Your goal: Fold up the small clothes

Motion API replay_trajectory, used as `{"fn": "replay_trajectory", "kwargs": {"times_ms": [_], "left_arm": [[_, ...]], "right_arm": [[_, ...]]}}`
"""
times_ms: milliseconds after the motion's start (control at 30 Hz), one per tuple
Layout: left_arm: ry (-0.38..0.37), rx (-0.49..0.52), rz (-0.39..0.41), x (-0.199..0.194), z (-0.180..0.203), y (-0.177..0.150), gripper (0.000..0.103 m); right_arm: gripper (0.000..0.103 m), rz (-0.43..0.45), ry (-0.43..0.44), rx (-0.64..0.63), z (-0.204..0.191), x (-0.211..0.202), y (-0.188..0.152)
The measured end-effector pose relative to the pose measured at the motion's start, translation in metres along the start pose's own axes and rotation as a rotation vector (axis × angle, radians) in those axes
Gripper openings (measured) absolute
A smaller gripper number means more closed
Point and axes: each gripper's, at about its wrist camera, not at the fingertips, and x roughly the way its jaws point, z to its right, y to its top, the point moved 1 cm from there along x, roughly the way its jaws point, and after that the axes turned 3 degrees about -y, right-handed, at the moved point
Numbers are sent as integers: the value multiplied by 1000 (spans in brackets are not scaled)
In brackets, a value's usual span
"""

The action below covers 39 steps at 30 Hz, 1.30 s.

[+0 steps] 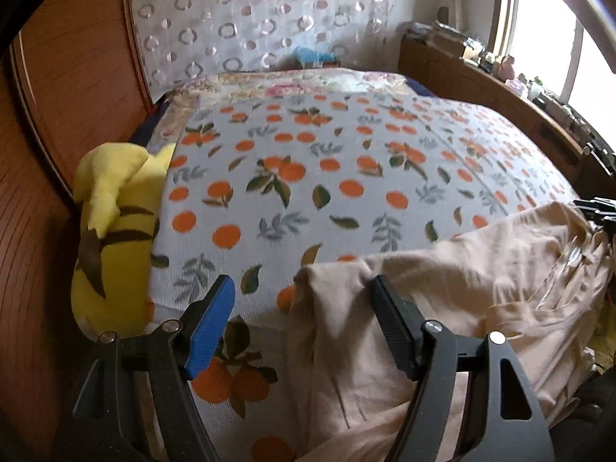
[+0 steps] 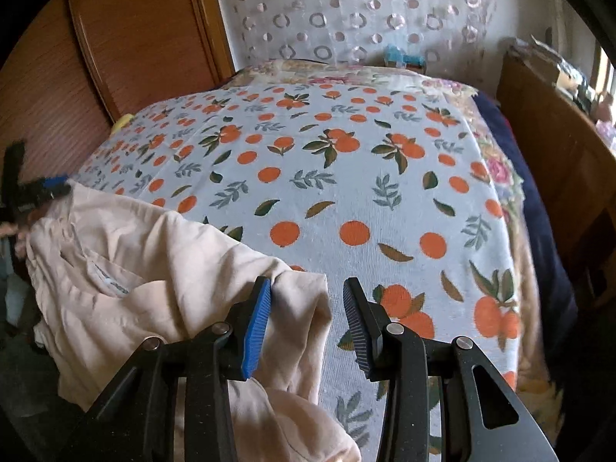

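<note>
Item one, far left of my left wrist view: a yellow plush toy with brown stripes [image 1: 111, 227], wedged between the reddish wooden wardrobe panel [image 1: 57, 88] and the bed edge.

Item two: a white knitted bedspread printed with oranges and green leaves [image 1: 327, 161], covering the bed up to a white curtain with ring pattern [image 1: 250, 19].

Item three: my left gripper [image 1: 302, 327], one blue ribbed pad and one black pad, jaws spread wide, nothing pinched. The black finger lies against the cloth edge.

Item four, the task piece: a pale peach-beige cotton garment [image 1: 462, 288], crumpled, lying at the near edge of the bed and hanging over it. In the right wrist view it fills the lower left [image 2: 161, 269]; I think a small label shows inside a fold, though blur makes that uncertain.

Item five: my right gripper [image 2: 306, 323], jaws apart, empty, with a corner of the garment lying between its blue pad and black pad.

Item six, far right: a brown wooden shelf unit [image 2: 558, 146] beside a bright window.
</note>
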Motion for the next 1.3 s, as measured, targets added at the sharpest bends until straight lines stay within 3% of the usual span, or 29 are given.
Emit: {"fn": "replay_trajectory", "kwargs": {"times_ms": [67, 133, 200, 333, 600, 667, 700, 800, 833, 1200, 1267, 1300], "left_arm": [[-4, -4, -9, 2, 0, -2, 74], [-3, -5, -16, 5, 0, -3, 74], [-5, -9, -19, 6, 0, -5, 74], [-14, -19, -16, 7, -2, -5, 74], [-15, -19, -14, 7, -3, -5, 74], [-16, -19, -15, 7, -3, -5, 74], [-17, -19, -15, 7, -3, -5, 74], [-19, -17, -17, 7, -3, -5, 74], [-25, -9, -22, 7, -2, -5, 73], [-129, 103, -100, 8, 16, 7, 23], [-131, 101, -108, 6, 19, 7, 11], [-111, 113, -101, 3, 23, 7, 10]], "right_arm": [[26, 3, 24, 0, 0, 0, 0], [7, 10, 46, -4, -1, 1, 1], [4, 31, 45, -6, -1, -4, -2], [3, 92, -58, 44, 10, -16, -5], [3, 71, -85, 43, 11, -20, -9], [6, 63, -77, 35, 9, -19, -9], [13, 56, -76, 28, 8, -17, -9], [51, 22, -70, 17, 1, -10, -4], [56, 18, -65, 14, 1, -8, -3], [58, -61, -17, -34, 3, 11, 4], [41, -65, 29, -47, 0, 10, 4], [19, -73, 63, -51, -3, 11, 4]]}}
